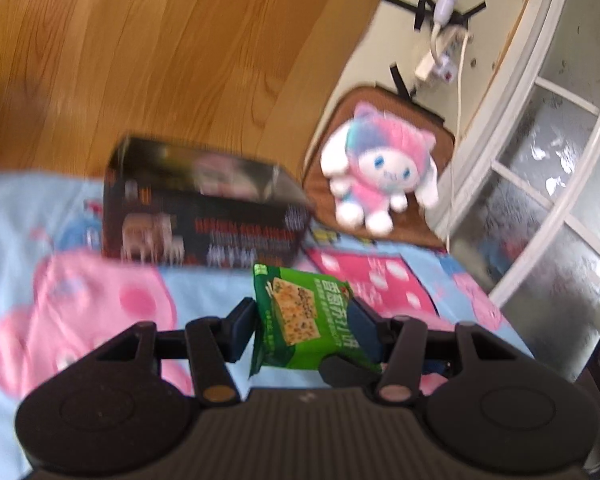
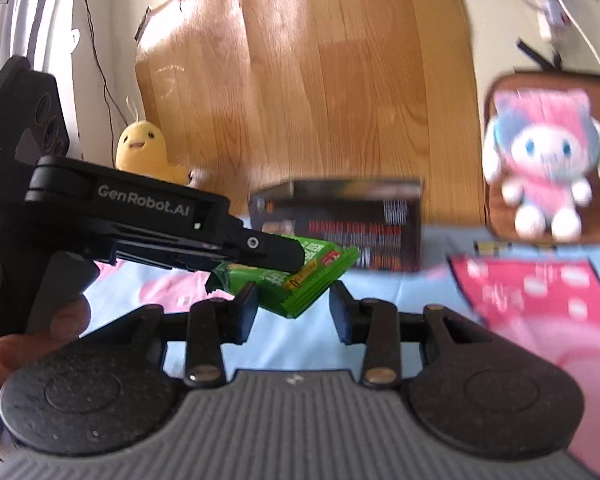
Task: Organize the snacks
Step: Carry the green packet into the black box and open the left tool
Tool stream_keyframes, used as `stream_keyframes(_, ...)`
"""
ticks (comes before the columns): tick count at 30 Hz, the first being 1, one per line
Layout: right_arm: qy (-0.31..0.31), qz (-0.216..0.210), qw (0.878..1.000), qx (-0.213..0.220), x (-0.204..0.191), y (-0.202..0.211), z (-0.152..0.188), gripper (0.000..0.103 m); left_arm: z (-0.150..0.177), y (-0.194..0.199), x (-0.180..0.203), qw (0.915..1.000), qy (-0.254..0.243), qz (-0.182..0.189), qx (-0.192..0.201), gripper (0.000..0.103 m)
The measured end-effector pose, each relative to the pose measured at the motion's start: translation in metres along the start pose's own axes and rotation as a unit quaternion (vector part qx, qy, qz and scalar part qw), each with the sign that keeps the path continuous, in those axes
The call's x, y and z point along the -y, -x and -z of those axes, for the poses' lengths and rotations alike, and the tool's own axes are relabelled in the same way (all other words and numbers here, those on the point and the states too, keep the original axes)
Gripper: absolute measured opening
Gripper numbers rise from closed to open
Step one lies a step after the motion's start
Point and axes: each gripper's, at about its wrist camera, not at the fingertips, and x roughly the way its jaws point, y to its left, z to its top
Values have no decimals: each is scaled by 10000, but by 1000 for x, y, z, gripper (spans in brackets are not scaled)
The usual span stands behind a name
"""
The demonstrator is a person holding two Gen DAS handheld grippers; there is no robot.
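A: While both claws hover over the bed (image 1: 16, 208), dark box (image 1: 204, 216) sits beyond them, nothing visibly inside yet.

B: Left claw (image 1: 300, 320)?

A: Clamped on green snack packet (image 1: 300, 316). Right claw (image 2: 292, 312) apart, packet just ahead, untouched.

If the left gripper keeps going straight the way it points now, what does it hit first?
Most likely the dark snack box standing on the bedsheet. The left gripper, shut on the green snack packet, points toward the box's lower front, so the packet would touch first. Depth is unclear through the blur.
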Motion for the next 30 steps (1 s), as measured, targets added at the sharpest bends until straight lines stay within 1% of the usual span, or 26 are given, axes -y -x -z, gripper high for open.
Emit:
stream_keyframes(4, 117, 6, 9997, 192, 9, -31, -25, 42, -36, -12, -14, 9995, -77, -122, 270, 50)
stream_keyframes(10, 93, -27, 9996, 255, 21, -84, -50, 42, -78, -43, -46, 9984, 22, -338, 454, 50)
stream_keyframes(13, 17, -76, 9999, 152, 25, -111, -57, 42, -89, -59, -65, 9977, 60, -504, 454, 51)
stream_keyframes(15, -27, -101, 9999, 50, 26, -128, -57, 44, -94, -71, -79, 9969, 105, -655, 433, 51)
stream_keyframes(17, 11, -19, 10000, -51, 24, -143, -54, 45, -96, -84, -91, 9950, 209, -889, 411, 55)
stream_keyframes(19, -55, 86, 9999, -8, 23, -144, -50, 47, -95, -90, -101, 9937, 326, -1026, 318, 55)
stream_keyframes(21, -155, 67, 9999, 37, 23, -134, -48, 48, -91, -88, -106, 9936, 355, -1018, 323, 55)
stream_keyframes(24, -157, 60, 9998, 100, 21, -114, -45, 48, -84, -77, -100, 9941, 303, -982, 356, 55)
stream_keyframes(25, -119, 54, 9998, 130, 18, -105, -42, 48, -79, -71, -97, 9945, 312, -933, 362, 55)
stream_keyframes(27, -143, -21, 9999, 54, 14, -89, -38, 48, -72, -58, -89, 9952, 276, -832, 430, 56)
stream_keyframes(28, -187, -50, 9998, 9, 12, -83, -36, 48, -68, -48, -82, 9949, 199, -840, 513, 58)
stream_keyframes(29, -238, -85, 9997, -64, 11, -72, -30, 48, -63, -38, -77, 9950, 174, -828, 534, 62)
stream_keyframes(30, -297, -133, 9994, -152, 10, -64, -25, 48, -58, -30, -73, 9954, 182, -771, 537, 63)
